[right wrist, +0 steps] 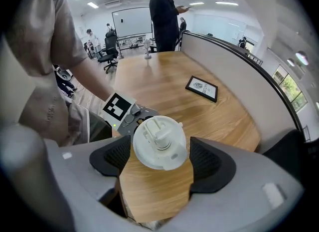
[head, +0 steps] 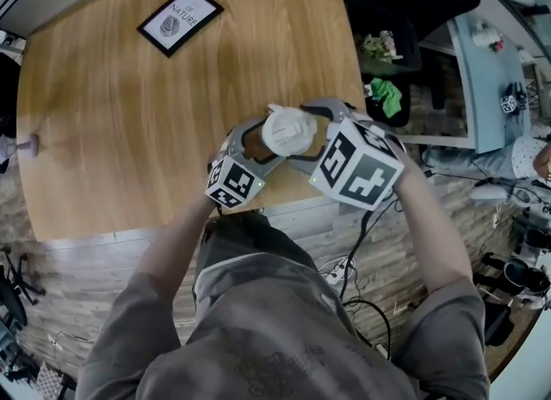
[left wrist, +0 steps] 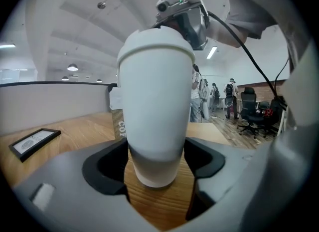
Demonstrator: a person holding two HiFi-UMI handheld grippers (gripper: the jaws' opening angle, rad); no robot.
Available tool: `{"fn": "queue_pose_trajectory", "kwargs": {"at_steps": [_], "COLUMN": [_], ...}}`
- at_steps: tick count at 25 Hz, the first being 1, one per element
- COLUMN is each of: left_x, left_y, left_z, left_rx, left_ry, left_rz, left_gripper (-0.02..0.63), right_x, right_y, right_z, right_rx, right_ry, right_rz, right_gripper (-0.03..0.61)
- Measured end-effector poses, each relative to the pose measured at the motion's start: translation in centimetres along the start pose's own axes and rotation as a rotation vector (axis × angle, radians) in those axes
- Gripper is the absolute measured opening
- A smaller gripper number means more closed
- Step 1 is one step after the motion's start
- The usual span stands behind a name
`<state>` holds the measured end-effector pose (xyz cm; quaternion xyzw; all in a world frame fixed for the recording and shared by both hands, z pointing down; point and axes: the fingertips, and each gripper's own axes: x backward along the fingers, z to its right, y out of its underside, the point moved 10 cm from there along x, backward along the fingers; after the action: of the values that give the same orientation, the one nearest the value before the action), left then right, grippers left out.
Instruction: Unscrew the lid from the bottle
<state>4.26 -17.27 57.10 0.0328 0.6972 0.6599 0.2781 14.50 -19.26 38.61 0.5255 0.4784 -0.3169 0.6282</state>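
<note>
A white bottle [left wrist: 157, 101] stands upright near the front edge of the wooden table [head: 129, 132]. My left gripper [left wrist: 155, 168] holds it low on the body, and both dark pads [left wrist: 107, 168] touch its sides. In the head view the left gripper [head: 263, 144] comes in from the near left. The white lid [right wrist: 160, 143], with its raised spout, sits on top of the bottle. My right gripper [right wrist: 159, 158] reaches over the top and brackets the lid, open, with a thin gap at the right pad [right wrist: 204, 158]. From overhead the lid [head: 288, 132] lies between both tools, with the right gripper [head: 306, 136] around it.
A framed picture [head: 179, 18] lies at the far side of the table. A brown carton [left wrist: 117, 121] stands just behind the bottle. A small object [head: 30, 144] sits at the left edge. A person [right wrist: 167, 11] stands beyond the table. Office chairs [left wrist: 251, 114] stand on the floor.
</note>
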Motion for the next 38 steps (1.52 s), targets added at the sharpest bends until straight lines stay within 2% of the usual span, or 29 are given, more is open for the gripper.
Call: {"fn": "queue_pose_trajectory", "kwargs": {"at_steps": [10,14,17,25,28,30,32,38], "left_x": [-0.1,0.0,0.2,-0.1,-0.1,-0.1,-0.1,-0.1], "left_y": [0.3,0.4,0.5,0.4,0.4,0.4,0.4,0.6], "left_z": [0.0,0.1,0.0,-0.2,-0.3,-0.3,-0.3,-0.4], "left_rx": [0.012,0.013,0.012,0.016,0.015,0.014,0.016,0.029], "left_ry": [-0.008,-0.002,0.003,0.015,0.018,0.022,0.026,0.026], "left_rz": [0.007,0.005,0.004,0.000,-0.002,-0.002,-0.001,-0.004], "left_gripper": [0.342,0.342,0.342,0.342,0.342,0.342,0.342,0.342], "right_x": [-2.2,-2.4,-2.5,-2.8,-2.9,-2.9,-2.8,-0.6], "right_y": [-0.6,-0.8,-1.4,-2.2,-2.3,-2.3,-2.1,-1.0], "right_z": [0.9,0.9,0.6,0.2,0.0,-0.1,0.1,1.1], "right_rx": [-0.004,0.077,0.231,0.779,0.896,0.883,0.778,0.252], "right_ry": [-0.069,-0.084,-0.108,-0.162,-0.175,-0.167,-0.156,-0.186], "right_rz": [-0.078,-0.100,-0.160,-0.295,-0.312,-0.314,-0.288,0.024], "right_gripper": [0.374,0.385,0.385,0.385,0.385,0.385,0.384,0.411]}}
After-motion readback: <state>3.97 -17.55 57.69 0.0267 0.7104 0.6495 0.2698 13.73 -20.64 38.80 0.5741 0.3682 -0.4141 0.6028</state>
